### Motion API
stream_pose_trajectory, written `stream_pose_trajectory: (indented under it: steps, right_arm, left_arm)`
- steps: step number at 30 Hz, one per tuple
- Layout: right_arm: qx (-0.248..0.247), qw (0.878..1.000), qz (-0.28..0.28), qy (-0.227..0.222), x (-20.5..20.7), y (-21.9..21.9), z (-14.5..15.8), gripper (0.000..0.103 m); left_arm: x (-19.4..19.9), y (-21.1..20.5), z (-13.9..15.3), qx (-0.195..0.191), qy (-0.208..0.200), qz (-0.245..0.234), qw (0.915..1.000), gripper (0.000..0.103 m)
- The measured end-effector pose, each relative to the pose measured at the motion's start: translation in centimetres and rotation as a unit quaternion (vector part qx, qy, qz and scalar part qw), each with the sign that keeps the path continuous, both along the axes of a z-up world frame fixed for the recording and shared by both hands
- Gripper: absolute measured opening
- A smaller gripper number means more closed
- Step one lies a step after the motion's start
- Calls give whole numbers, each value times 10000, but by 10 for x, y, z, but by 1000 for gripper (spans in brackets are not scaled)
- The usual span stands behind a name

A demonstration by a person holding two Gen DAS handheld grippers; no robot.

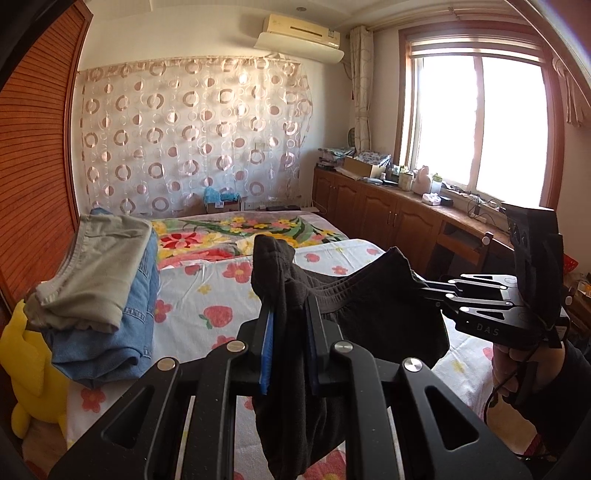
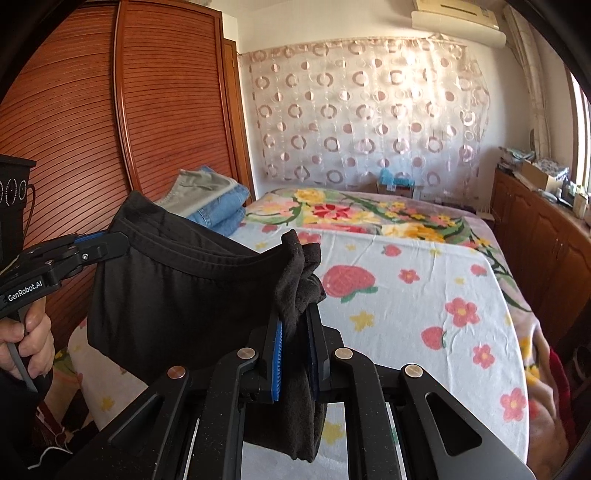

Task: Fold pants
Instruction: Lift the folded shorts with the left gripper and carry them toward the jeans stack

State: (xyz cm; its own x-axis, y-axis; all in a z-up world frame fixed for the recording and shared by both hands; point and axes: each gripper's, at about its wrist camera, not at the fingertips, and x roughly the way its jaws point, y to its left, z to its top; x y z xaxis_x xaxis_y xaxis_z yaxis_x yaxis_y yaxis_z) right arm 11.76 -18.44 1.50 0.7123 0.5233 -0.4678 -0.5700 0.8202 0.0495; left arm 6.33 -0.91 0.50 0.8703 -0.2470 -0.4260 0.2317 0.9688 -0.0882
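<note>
**Black pants held up over a crowded bed**

Here the black pants (image 1: 369, 306) hang in the air above the bed (image 1: 332, 258), stretched by the waistband between two grippers. The left gripper (image 1: 288, 314) has its jaws nearly together, blue pads pinching a bunched corner of the waistband. The right gripper (image 2: 295, 325) is closed the same way on the other corner, cloth drooping below its fingers.

To the left side of the bed lies a stack of folded clothes (image 1: 107, 280): a grey-green garment on top of blue denim. It sits near the hanging pants but apart from them. A yellow plush toy (image 1: 26, 369) leans beside the stack at the bed's edge. The person's hand (image 2: 29, 343) grips the handle of the left gripper at the edge of the right wrist view.

The bed is covered by a white sheet printed with strawberries and flowers, with a brighter floral blanket (image 2: 369, 214) further back. A slatted wooden wardrobe (image 2: 147, 110) stands along one side. A sheer curtain with ring patterns (image 1: 192, 136) covers the far wall, below an air conditioner (image 1: 299, 33). Low wooden cabinets (image 1: 376, 210) with cluttered tops run beneath a bright window (image 1: 476, 125).
</note>
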Motion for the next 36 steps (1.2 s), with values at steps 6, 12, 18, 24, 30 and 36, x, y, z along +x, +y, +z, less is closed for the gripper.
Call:
stream_pose_trajectory:
  steps: [6,12,18,24,30,36]
  right_arm:
    - [18,9998,68,-197,-9,-2,10,11]
    - [-5,9991,154,-401,-12,4,20,11]
    - [-36,9981,256,-562,-13,10,26,11]
    - [-56,9969,368,-687,-13,14,26,11]
    - [-102,9960,474,-750,-9,15,24,11]
    - [-167,9952,586,-768,-1,22,23,11]
  left_arm:
    - [-5,4,12,9,-160,33,9999,16]
    - [-9,12,21,5,-304,86,9995,16]
    - [-15,19,29,15,-436,158,9989,16]
    - [-21,28,34,-4,-529,259,9983,16]
    - [-25,36,36,-15,-593,367,9976,16]
    - [-28,50,34,-67,-587,507,9970,16]
